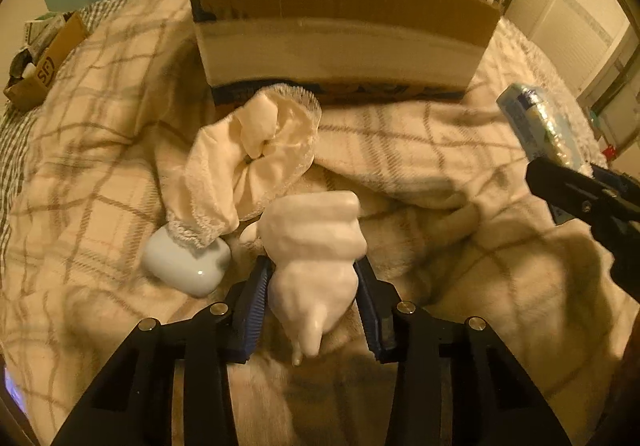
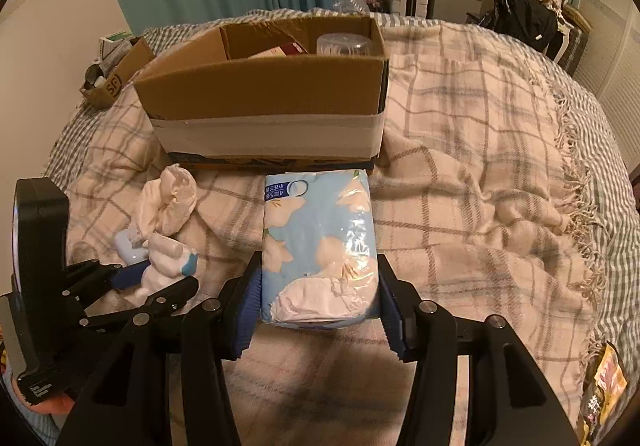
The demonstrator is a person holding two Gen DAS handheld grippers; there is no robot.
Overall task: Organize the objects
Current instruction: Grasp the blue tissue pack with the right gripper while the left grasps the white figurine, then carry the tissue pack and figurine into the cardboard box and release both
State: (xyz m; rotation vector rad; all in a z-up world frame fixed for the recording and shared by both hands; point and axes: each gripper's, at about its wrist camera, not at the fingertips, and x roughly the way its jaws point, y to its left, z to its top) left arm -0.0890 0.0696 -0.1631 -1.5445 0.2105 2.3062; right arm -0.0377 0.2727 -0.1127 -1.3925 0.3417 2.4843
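My left gripper [image 1: 314, 266] is shut on a white ceramic figurine [image 1: 316, 242], held just above the plaid blanket; it also shows in the right wrist view [image 2: 162, 260]. My right gripper [image 2: 320, 282] is shut on a blue flowered tissue pack [image 2: 320, 242], which also shows at the right edge of the left wrist view [image 1: 540, 122]. A cream lace cloth [image 1: 256, 162] lies ahead of the left gripper, partly over a small white case [image 1: 186, 262]. An open cardboard box [image 2: 264, 102] stands behind them on the bed.
The box holds a clear plastic container [image 2: 346, 44] and a red item. A smaller cardboard box [image 2: 116, 76] sits at the bed's far left. A snack packet [image 2: 604, 378] lies at the right edge. Furniture stands beyond the bed.
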